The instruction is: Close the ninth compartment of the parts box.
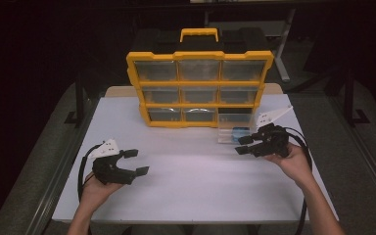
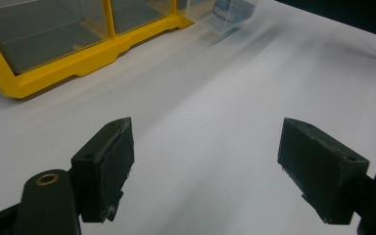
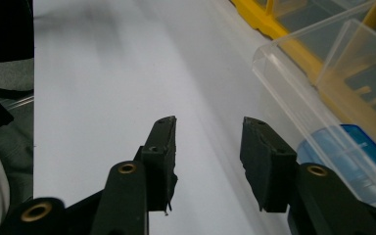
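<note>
A yellow organiser case (image 1: pixel 199 88) with clear drawers stands upright at the back of the white table (image 1: pixel 186 181). One clear drawer (image 1: pixel 235 128) is pulled out in front of its lower right slot, with a blue object (image 1: pixel 238 132) inside. My right gripper (image 1: pixel 243 145) is open, just right of that drawer, nothing between its jaws. The drawer (image 3: pixel 323 112) and the blue object (image 3: pixel 345 149) lie to the right of that gripper (image 3: pixel 208 147) in the right gripper view. My left gripper (image 1: pixel 136 162) is open over the left of the table, holding nothing. The case (image 2: pixel 73 44) lies ahead of it (image 2: pixel 205 161).
The table's front edge (image 1: pixel 191 219) runs near the person's forearms. A metal frame rail (image 1: pixel 61 166) runs along the left side. Dark floor and a desk leg (image 1: pixel 281 54) lie beyond the case.
</note>
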`<state>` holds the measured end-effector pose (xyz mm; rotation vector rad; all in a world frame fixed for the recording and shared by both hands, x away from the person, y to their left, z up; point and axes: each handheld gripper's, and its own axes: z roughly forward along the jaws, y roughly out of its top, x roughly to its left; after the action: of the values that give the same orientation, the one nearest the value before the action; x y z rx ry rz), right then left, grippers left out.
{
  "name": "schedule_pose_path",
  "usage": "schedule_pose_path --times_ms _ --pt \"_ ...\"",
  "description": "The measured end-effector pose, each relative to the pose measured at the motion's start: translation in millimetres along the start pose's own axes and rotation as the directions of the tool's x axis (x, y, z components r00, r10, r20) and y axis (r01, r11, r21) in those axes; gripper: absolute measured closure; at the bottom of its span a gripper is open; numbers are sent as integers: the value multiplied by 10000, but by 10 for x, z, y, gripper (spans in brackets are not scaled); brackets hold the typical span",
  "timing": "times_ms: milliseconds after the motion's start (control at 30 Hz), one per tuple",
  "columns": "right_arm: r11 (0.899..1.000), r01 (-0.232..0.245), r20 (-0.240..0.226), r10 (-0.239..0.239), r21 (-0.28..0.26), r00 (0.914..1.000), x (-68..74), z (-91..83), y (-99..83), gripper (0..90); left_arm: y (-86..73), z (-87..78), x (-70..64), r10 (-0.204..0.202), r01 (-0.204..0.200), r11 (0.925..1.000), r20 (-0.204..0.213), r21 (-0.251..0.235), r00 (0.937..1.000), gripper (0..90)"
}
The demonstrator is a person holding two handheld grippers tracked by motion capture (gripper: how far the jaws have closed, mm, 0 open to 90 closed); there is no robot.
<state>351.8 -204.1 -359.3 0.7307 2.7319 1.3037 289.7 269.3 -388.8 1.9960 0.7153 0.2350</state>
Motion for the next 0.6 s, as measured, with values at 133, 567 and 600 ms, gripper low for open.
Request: schedule_pose_path --times_ms 133,567,600 --pt "10000 -20 0 20 17 10000 -3 18 -23 610 -1 -20 9 -7 7 10000 -3 -98 10000 212" --pt "9994 -224 267 218 247 9994 -43 85 -112 734 -4 -32 6 -78 78 9999 -24 -97 10000 213" --pt "9995 -192 258 186 253 9995 -53 92 -120 742 -4 -32 6 -81 81 9999 -24 -98 10000 213"
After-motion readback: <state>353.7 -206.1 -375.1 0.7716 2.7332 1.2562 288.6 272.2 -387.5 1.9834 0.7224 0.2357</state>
